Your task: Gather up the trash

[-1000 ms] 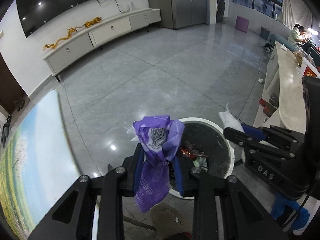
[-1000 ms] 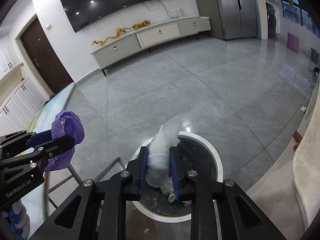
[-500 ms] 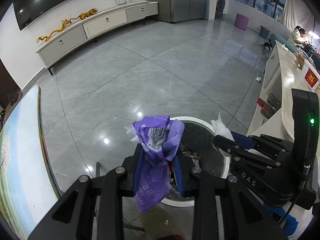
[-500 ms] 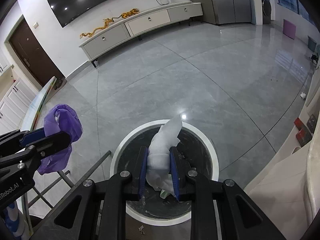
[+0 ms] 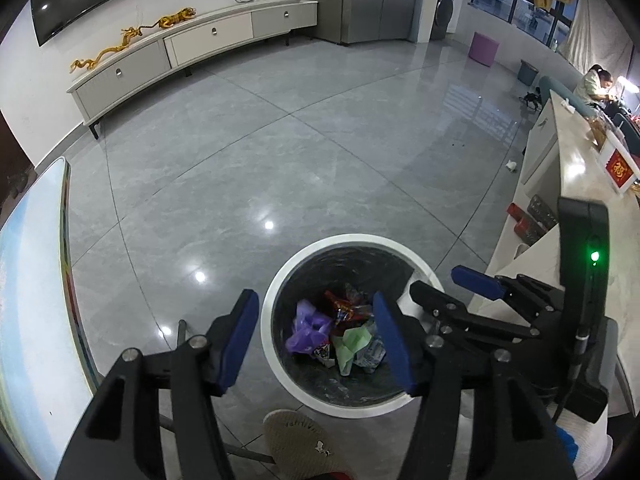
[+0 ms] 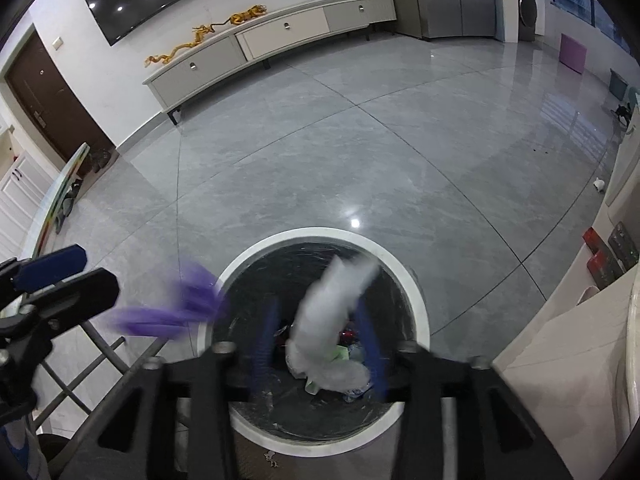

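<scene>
Both grippers hover directly over the trash bin [image 5: 276,292]. The left gripper [image 5: 316,336] jaws have just been opening and stand released, empty; the purple bag [image 5: 306,330] lies below them in the bin. The right gripper [image 6: 320,344] jaws have just been opening; the white wad [image 6: 332,312], long axis upright, drops between them.

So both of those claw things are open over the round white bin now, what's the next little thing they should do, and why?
Probably lift both away to fetch more litter. The left gripper has just opened and is empty; the purple plastic bag lies inside the round white bin. The right gripper has just opened too, and the white crumpled wrapper, blurred, looks to be dropping in.
</scene>
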Demonstrator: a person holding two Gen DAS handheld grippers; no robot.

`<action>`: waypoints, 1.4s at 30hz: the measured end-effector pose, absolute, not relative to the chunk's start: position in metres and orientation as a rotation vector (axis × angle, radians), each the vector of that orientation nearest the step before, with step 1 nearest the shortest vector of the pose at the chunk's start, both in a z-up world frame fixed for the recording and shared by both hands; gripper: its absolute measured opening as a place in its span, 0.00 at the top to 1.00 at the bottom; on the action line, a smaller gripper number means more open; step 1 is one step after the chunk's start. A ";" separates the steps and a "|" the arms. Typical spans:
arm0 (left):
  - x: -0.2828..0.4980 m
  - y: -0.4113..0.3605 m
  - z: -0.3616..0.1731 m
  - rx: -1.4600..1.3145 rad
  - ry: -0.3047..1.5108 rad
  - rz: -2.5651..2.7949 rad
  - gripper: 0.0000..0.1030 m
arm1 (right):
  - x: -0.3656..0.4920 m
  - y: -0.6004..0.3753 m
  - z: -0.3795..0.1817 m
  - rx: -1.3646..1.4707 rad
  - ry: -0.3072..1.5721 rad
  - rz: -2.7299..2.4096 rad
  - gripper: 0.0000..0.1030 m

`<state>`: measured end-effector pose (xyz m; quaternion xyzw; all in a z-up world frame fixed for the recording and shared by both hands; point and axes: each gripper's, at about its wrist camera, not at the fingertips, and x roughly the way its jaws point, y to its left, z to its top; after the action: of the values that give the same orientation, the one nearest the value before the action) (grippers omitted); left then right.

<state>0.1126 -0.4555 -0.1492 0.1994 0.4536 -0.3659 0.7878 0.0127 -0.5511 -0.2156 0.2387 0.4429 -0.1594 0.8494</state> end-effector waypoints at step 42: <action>0.098 -0.215 -0.010 0.155 0.567 -0.367 0.25 | 0.013 -0.407 -0.073 0.291 0.680 -0.267 0.03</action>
<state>0.0975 -0.2154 -0.0103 0.0758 0.2780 -0.1796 0.9406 0.0131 -0.4071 -0.0730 0.1420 0.3311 -0.1302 0.9237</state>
